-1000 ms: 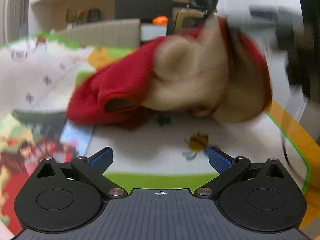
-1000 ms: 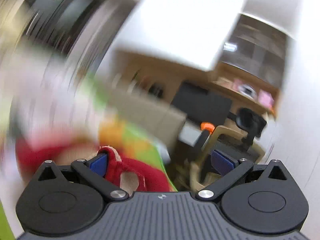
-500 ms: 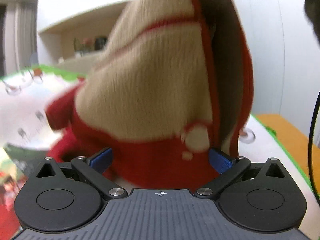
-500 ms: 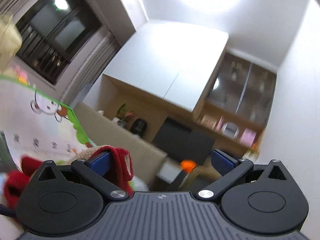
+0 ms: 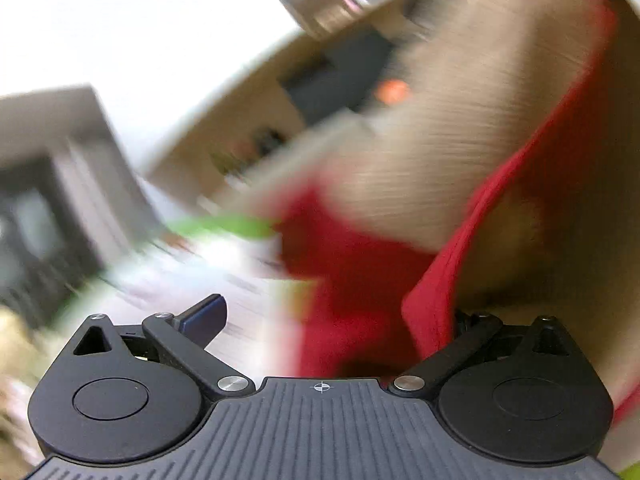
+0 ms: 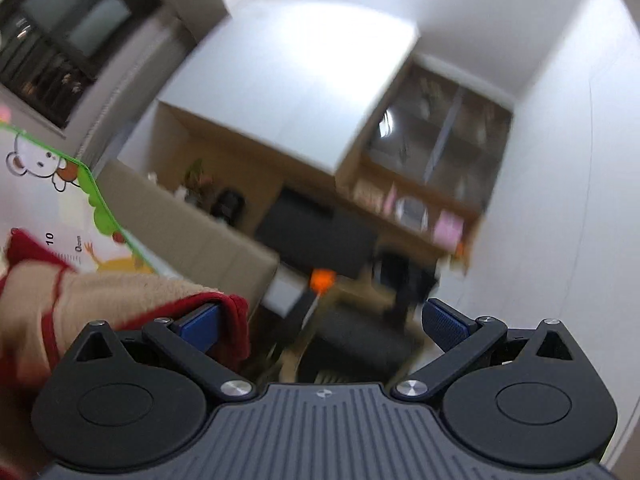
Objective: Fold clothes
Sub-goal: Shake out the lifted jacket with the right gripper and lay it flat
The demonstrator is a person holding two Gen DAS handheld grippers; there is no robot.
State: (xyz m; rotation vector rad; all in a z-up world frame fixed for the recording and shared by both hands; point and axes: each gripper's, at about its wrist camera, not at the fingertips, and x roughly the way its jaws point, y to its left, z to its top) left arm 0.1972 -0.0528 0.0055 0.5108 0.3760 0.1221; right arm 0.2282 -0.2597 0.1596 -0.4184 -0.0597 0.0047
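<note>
Red-and-beige knitted garment [image 5: 460, 152] hangs in the air close in front of the left gripper [image 5: 328, 316], filling the right half of that blurred view. Its cloth is a soft ribbed knit, beige panels edged with red bands, and a red hem drapes over the gripper's right finger, which is hidden behind it. The left blue pad [image 5: 204, 316] stands bare and far out, so the jaws sit wide, and whether the cloth is pinched cannot be told.

In the right wrist view the garment [image 6: 100, 296] lies over the left finger of the right gripper [image 6: 320, 320], its fleecy beige surface and thick red rolled edge wrapped around the blue pad [image 6: 200, 322]. The other pad [image 6: 444, 322] is well apart and free; the jaws are wide. A play mat [image 6: 36, 184] with cartoon prints and a green border shows at the left, below the cloth. Behind stand blurred shelves [image 6: 432, 184] holding small, indistinct items.
</note>
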